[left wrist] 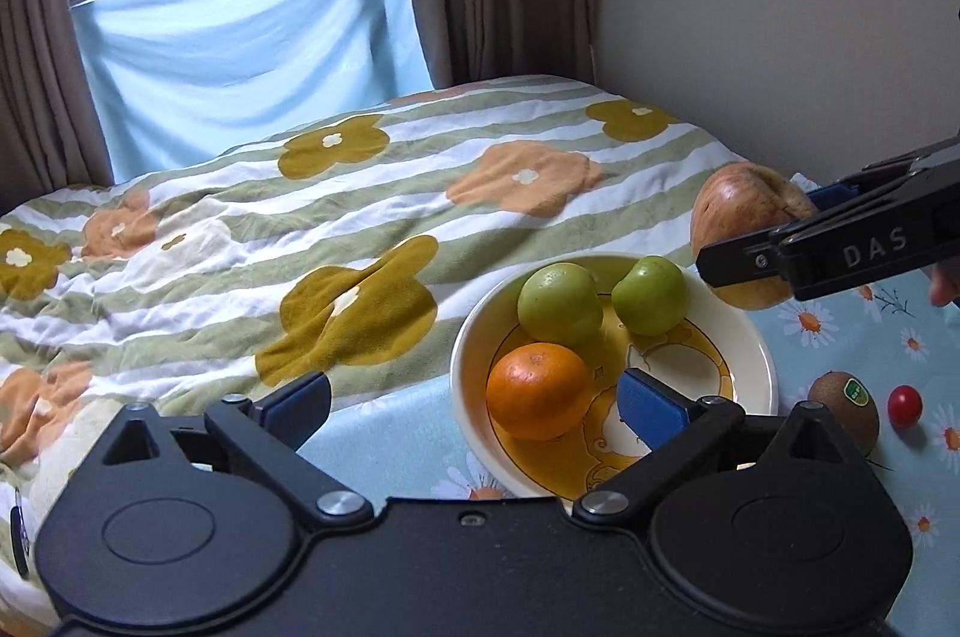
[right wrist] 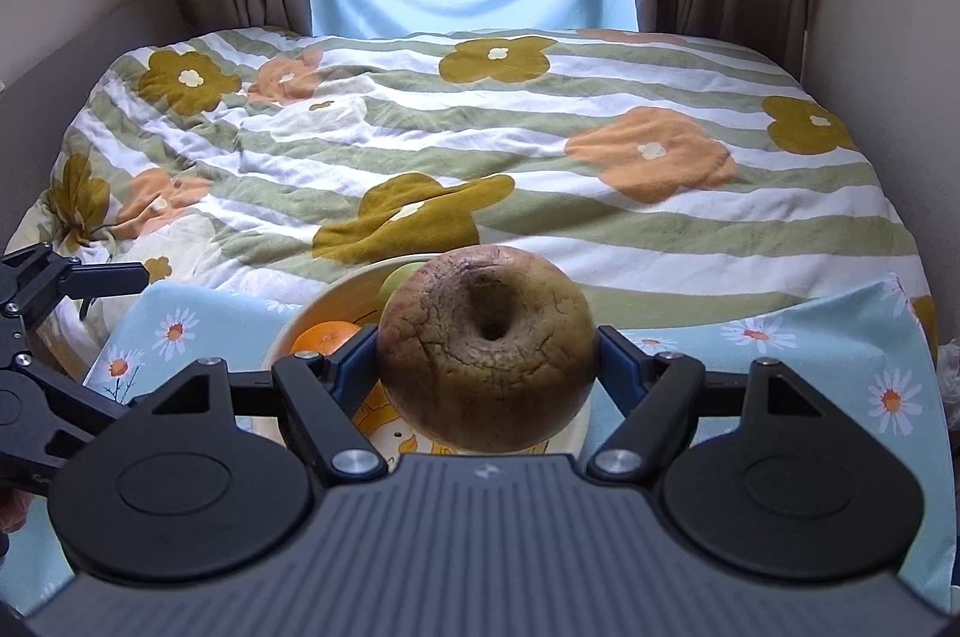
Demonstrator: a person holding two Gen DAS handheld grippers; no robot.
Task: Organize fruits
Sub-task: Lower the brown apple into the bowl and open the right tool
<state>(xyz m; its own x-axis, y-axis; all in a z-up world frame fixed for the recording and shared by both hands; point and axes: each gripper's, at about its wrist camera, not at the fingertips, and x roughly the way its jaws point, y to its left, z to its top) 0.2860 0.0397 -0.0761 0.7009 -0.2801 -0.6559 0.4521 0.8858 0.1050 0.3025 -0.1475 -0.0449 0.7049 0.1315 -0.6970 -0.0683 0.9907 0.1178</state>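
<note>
- The right gripper (right wrist: 487, 367) is clamped on the apple (right wrist: 487, 346), one blue pad on each side, holding it in the air above the near edge of the plate (left wrist: 757, 337).
- The left gripper (left wrist: 474, 406) hangs wide open and empty over the plate, beside the orange (left wrist: 538, 391).
- Two green fruits (left wrist: 560, 304) already lie in the plate; the kiwi (left wrist: 845, 409) and a small red fruit (left wrist: 904, 406), perhaps a cherry tomato, wait on the tabletop (left wrist: 870, 343).
- The step in hand looks like placing: lower the apple into the plate's free right part, then release.
</note>
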